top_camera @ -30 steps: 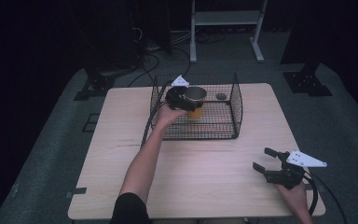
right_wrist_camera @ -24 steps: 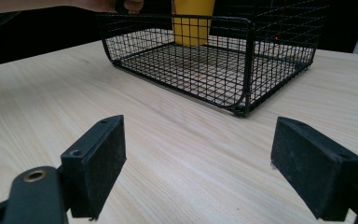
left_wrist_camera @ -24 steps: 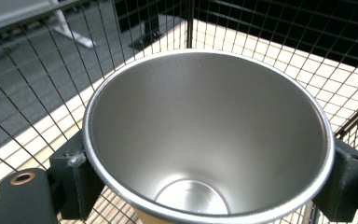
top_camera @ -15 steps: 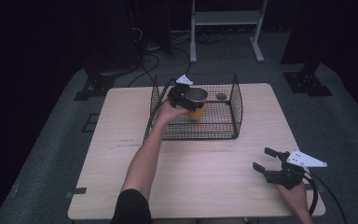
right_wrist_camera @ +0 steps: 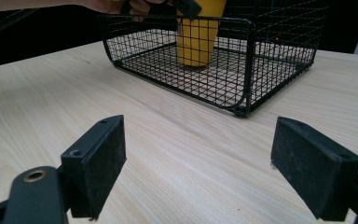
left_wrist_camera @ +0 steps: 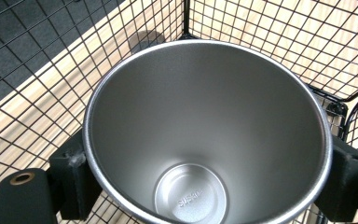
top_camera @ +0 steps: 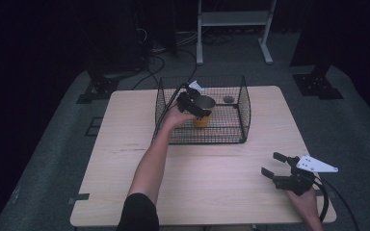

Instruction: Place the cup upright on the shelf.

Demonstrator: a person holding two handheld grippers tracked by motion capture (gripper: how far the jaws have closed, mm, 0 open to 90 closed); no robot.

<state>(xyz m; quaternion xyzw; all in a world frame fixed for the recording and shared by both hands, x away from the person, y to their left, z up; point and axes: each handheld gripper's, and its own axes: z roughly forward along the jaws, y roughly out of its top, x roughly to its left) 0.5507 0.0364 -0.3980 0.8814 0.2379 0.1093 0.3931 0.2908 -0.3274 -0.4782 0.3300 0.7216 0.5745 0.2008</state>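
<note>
While my left gripper (top_camera: pixel 196 107) clamps the yellow steel-lined cup (top_camera: pixel 203 112) by its rim, the cup stands upright inside the wire basket (top_camera: pixel 243 108). My right gripper (top_camera: pixel 274 165) rests wide open over the table (top_camera: pixel 212 163), well apart.

I see a pale wooden surface (top_camera: pixel 125 144) carrying a black wire basket (top_camera: pixel 243 103) toward twelve o'clock, its mesh floor resting flat on the wood.
</note>
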